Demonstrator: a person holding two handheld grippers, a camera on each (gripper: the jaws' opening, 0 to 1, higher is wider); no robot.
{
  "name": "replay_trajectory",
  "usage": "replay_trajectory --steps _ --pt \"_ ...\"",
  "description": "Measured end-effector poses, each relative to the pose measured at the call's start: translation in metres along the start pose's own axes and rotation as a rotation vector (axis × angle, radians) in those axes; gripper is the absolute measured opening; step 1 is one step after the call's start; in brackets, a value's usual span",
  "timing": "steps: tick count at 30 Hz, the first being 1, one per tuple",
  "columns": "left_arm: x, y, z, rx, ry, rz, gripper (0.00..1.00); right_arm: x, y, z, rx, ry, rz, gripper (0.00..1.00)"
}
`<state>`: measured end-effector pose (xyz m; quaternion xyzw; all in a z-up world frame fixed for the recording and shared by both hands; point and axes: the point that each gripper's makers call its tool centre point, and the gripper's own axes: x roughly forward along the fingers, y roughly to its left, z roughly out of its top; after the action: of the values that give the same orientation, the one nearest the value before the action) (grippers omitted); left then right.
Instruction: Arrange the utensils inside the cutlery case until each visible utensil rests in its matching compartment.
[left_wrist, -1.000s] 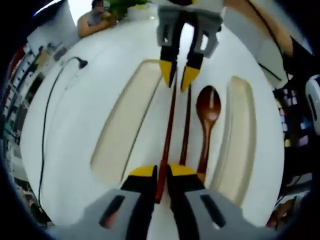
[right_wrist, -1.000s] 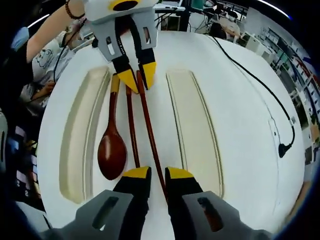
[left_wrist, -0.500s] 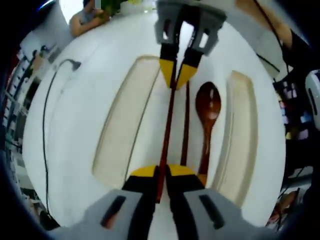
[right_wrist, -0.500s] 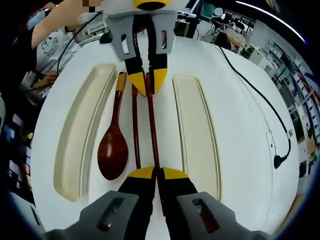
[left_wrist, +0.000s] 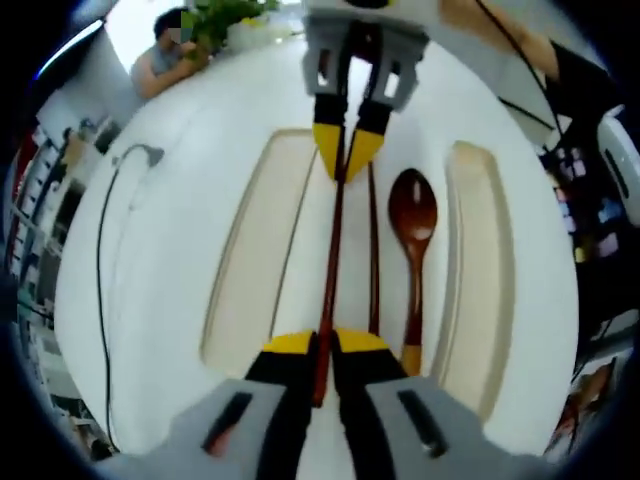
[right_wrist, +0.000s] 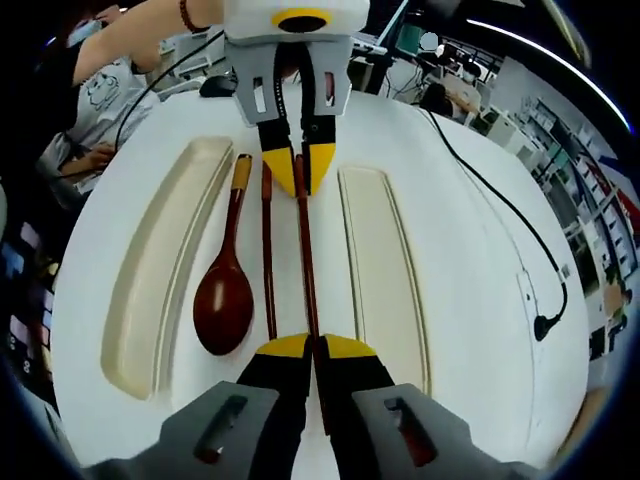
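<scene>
Reddish-brown chopstick (left_wrist: 330, 260) runs up the centre of the left gripper view, clamped at both ends: left gripper (left_wrist: 320, 345) at bottom, right gripper (left_wrist: 342, 160) at top. Second chopstick (left_wrist: 374, 250) and wooden spoon (left_wrist: 413, 225) lie just right, between two cream case halves (left_wrist: 250, 270).

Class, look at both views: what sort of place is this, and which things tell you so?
Probably a shared lab or office workroom: a plain white table with a power cable trailing across it, cluttered shelving behind, and a person seated at the table's far side.
</scene>
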<state>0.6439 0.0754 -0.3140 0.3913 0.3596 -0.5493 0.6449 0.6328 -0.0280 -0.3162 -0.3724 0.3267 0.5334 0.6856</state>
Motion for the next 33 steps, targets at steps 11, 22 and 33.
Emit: replay_trajectory --steps 11,22,33 --pt "-0.027 -0.008 0.006 0.047 -0.028 0.023 0.06 -0.026 0.012 0.021 -0.001 -0.028 -0.048 0.01" --pt "-0.051 -0.035 0.012 0.129 -0.022 0.008 0.06 -0.049 0.041 0.032 0.009 -0.037 -0.066 0.01" --pt "-0.059 -0.063 0.003 0.164 -0.002 -0.043 0.06 -0.051 0.07 0.039 0.088 -0.036 -0.06 0.01"
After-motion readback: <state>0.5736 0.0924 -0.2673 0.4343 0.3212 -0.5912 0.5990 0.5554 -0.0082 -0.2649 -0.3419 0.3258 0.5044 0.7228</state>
